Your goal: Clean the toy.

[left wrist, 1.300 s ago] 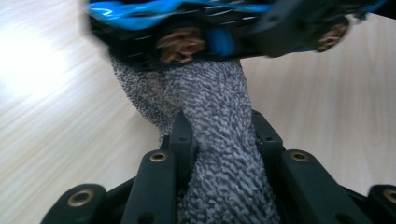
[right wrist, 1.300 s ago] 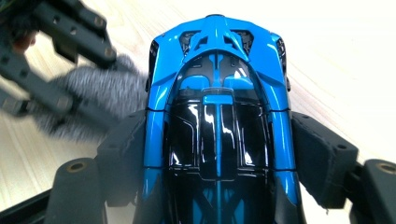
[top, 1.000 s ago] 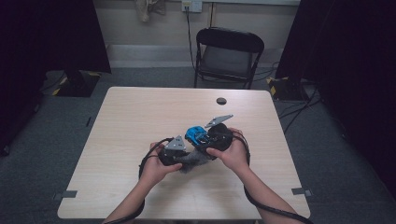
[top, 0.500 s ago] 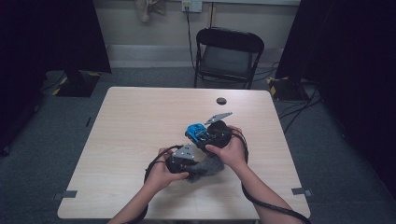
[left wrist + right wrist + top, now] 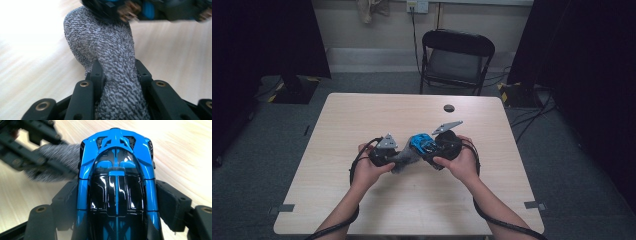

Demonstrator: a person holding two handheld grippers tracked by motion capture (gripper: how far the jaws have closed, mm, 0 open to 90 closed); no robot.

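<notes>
Right gripper (image 5: 117,202) clamped on blue-and-black toy car (image 5: 116,177); left gripper (image 5: 117,75) pinching speckled grey cloth (image 5: 105,47) that touches the car. Both held over the wooden table (image 5: 362,120), near its front middle.

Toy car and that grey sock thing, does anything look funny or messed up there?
Nothing looks broken or spilled. The odd bit is the grey knitted cloth: it is bunched and twisted, pinched in the left gripper and pressed against the blue toy car, which the right gripper clamps by its sides.
</notes>
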